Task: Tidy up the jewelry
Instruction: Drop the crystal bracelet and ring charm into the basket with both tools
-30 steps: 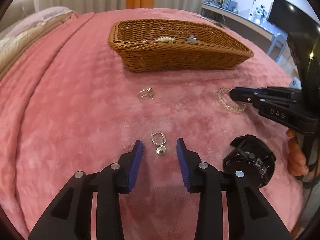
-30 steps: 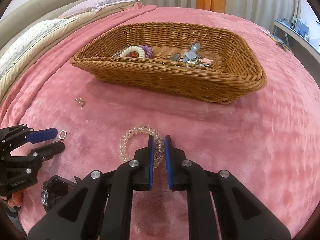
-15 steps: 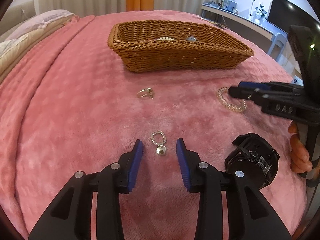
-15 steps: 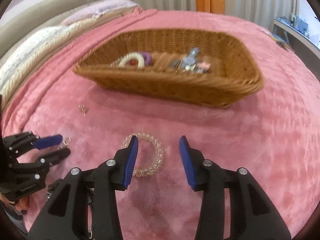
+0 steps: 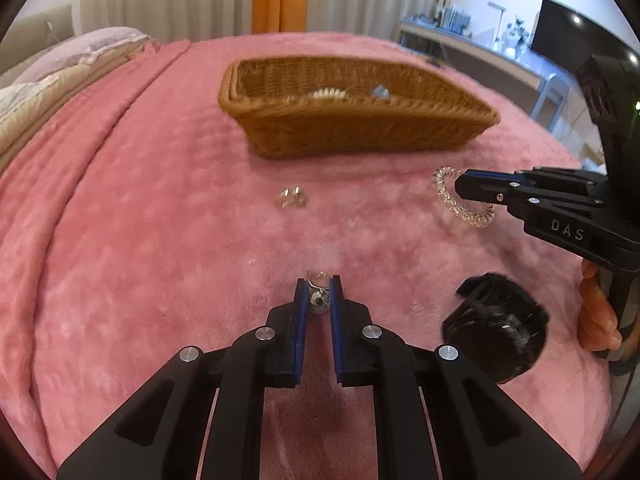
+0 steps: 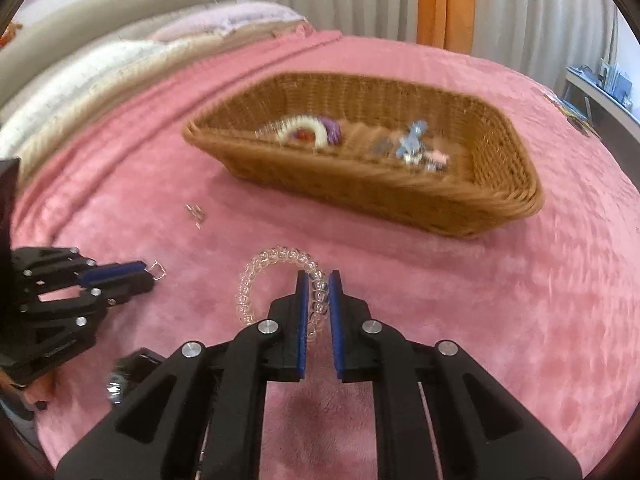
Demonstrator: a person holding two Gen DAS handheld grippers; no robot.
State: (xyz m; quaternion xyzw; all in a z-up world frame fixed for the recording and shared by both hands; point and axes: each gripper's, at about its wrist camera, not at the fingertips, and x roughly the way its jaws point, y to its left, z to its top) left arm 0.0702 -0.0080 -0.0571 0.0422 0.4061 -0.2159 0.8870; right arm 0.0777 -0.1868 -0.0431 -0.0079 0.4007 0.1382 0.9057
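Note:
My left gripper (image 5: 318, 284) is shut on a small silver charm with a square loop (image 5: 318, 298) on the pink blanket; it also shows in the right wrist view (image 6: 140, 276). My right gripper (image 6: 318, 280) is shut on the right side of a clear spiral bracelet (image 6: 276, 264), which also shows in the left wrist view (image 5: 456, 200) beside the right gripper (image 5: 464, 188). A brown wicker basket (image 6: 500, 208) (image 5: 360, 136) stands beyond, holding a white spiral band (image 6: 304, 126), a purple one and several small pieces. A silver ring pair (image 5: 292, 198) (image 6: 196, 214) lies loose.
A black round watch-like object (image 5: 496, 328) lies on the blanket at the right of my left gripper. Pillows (image 6: 100, 68) lie at the far left. A desk with a monitor (image 5: 560, 44) stands at the far right. Curtains hang behind.
My left gripper closed on the silver charm. My right gripper opened, moved slightly forward, then closed on the clear bracelet's right side.

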